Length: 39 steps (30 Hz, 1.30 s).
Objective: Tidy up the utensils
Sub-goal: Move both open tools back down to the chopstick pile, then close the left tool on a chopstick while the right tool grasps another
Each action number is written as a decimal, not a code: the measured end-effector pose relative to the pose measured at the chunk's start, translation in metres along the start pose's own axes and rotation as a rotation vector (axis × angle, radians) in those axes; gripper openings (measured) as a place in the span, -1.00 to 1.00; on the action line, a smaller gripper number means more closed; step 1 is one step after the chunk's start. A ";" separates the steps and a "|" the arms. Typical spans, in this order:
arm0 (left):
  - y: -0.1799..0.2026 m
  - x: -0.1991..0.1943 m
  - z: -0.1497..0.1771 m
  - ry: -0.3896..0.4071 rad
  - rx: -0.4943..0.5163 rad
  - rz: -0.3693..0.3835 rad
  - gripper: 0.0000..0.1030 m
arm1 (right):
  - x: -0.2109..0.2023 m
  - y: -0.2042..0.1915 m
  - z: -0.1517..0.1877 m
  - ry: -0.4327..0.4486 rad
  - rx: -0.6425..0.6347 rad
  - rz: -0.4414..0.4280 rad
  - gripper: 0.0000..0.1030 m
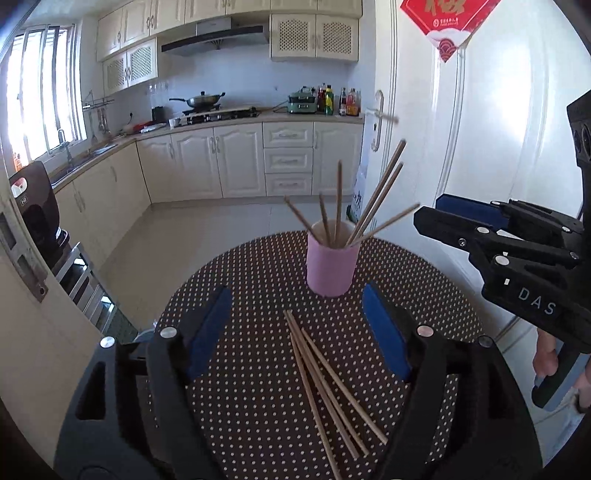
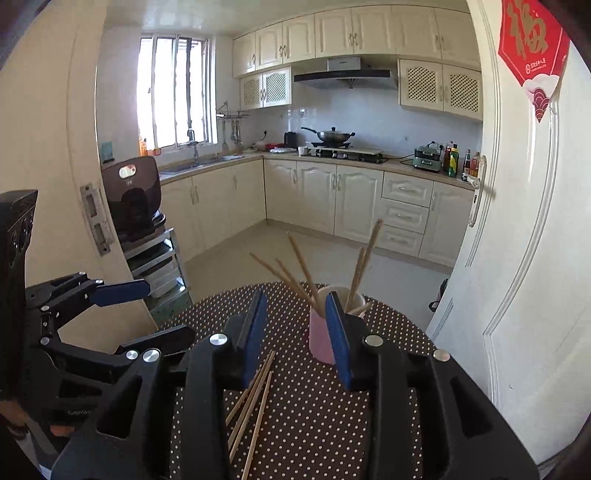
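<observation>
Left gripper (image 1: 295,325): jaws spread wide, blue pads (image 1: 208,332) well apart, nothing gripped – only the table top and loose chopsticks showing in the gap.
Right gripper (image 2: 299,336): jaws partly open, a narrow gap between the blue fingers (image 2: 338,339), nothing pinched; seen from the left wrist as a black body hanging at the right edge, a hand (image 1: 546,354) on its handle.
Loose chopsticks (image 1: 325,384): a small fanned bundle of wooden sticks lying flat on the table, near side of the cup, tips pointing toward it; below and between the left jaws, partly hidden behind the right gripper's left finger in the right wrist view.
Cup (image 1: 332,262): pink, upright, toward the far side of the table; partly blocked by the right gripper's right finger in the right wrist view.
Chopsticks in cup (image 1: 373,199): several standing splayed, leaning outward in different directions, some blurred.
Table (image 1: 240,273): round, covered in a dark cloth with small white dots.
Door (image 1: 498,147): white, open, just right of the table – red paper decoration (image 1: 448,26) near its top.
Room: kitchen beyond, cream cabinets (image 1: 236,162), pale tiled floor, wok on the hob (image 1: 201,99), bottles (image 1: 338,99) on the counter, bright window (image 1: 40,96) at left.
Left side: dark appliance (image 1: 35,206) on a metal rack by the door frame.
</observation>
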<state>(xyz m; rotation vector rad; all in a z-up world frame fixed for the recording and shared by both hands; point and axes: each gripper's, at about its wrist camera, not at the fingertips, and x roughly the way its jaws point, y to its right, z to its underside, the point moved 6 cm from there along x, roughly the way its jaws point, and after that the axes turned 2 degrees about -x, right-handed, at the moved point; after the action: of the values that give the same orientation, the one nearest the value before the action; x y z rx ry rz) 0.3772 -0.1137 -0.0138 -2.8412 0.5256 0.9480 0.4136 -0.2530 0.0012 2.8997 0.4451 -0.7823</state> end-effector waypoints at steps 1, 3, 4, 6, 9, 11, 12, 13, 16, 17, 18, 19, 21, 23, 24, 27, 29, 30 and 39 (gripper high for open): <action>-0.004 0.006 0.008 -0.034 -0.001 -0.001 0.42 | 0.006 -0.003 0.008 -0.026 -0.001 -0.008 -0.40; -0.010 0.018 0.024 -0.102 -0.015 0.020 0.42 | 0.018 -0.011 0.023 -0.075 -0.003 -0.018 -0.40; -0.013 0.026 0.032 -0.135 -0.027 0.027 0.42 | 0.025 -0.013 0.031 -0.103 -0.002 -0.022 -0.40; -0.018 0.041 0.047 -0.199 -0.042 0.028 0.42 | 0.037 -0.020 0.048 -0.160 0.006 -0.038 -0.40; -0.023 0.066 0.068 -0.283 -0.058 0.028 0.42 | 0.058 -0.020 0.069 -0.240 0.017 -0.046 -0.40; -0.025 0.084 0.080 -0.333 -0.072 0.033 0.42 | 0.073 -0.021 0.082 -0.287 0.031 -0.060 -0.40; -0.026 0.095 0.088 -0.363 -0.074 0.028 0.41 | 0.081 -0.021 0.089 -0.310 0.036 -0.064 -0.40; -0.026 0.102 0.093 -0.379 -0.076 0.017 0.41 | 0.088 -0.021 0.095 -0.332 0.041 -0.066 -0.40; -0.027 0.124 0.106 -0.426 -0.094 0.020 0.41 | 0.105 -0.021 0.108 -0.379 0.063 -0.082 -0.40; -0.027 0.131 0.109 -0.437 -0.101 0.023 0.41 | 0.110 -0.020 0.108 -0.389 0.068 -0.083 -0.40; -0.027 0.136 0.110 -0.444 -0.103 0.022 0.41 | 0.114 -0.020 0.111 -0.398 0.070 -0.084 -0.40; -0.027 0.141 0.112 -0.450 -0.103 0.020 0.41 | 0.119 -0.019 0.114 -0.409 0.072 -0.086 -0.40; -0.027 0.150 0.116 -0.462 -0.106 0.019 0.41 | 0.125 -0.019 0.120 -0.422 0.077 -0.091 -0.40; -0.027 0.158 0.117 -0.471 -0.105 0.011 0.41 | 0.129 -0.018 0.127 -0.431 0.082 -0.097 -0.40; -0.026 0.162 0.118 -0.474 -0.103 0.008 0.41 | 0.132 -0.018 0.129 -0.436 0.084 -0.100 -0.40; -0.023 0.170 0.117 -0.461 -0.074 -0.019 0.41 | 0.138 -0.020 0.132 -0.449 0.074 -0.103 -0.40; -0.022 0.175 0.115 -0.451 -0.056 -0.044 0.41 | 0.143 -0.021 0.134 -0.461 0.066 -0.102 -0.40; -0.021 0.178 0.113 -0.447 -0.053 -0.050 0.41 | 0.144 -0.021 0.134 -0.467 0.063 -0.100 -0.40; -0.049 0.190 0.099 -0.453 -0.113 -0.051 -0.23 | 0.169 -0.026 0.135 -0.527 0.057 -0.119 -0.40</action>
<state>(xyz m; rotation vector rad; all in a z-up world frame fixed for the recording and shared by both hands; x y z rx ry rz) 0.4801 -0.1033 -0.2075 -2.5832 0.3527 1.5926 0.4809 -0.2091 -0.2009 2.5774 0.5370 -1.5361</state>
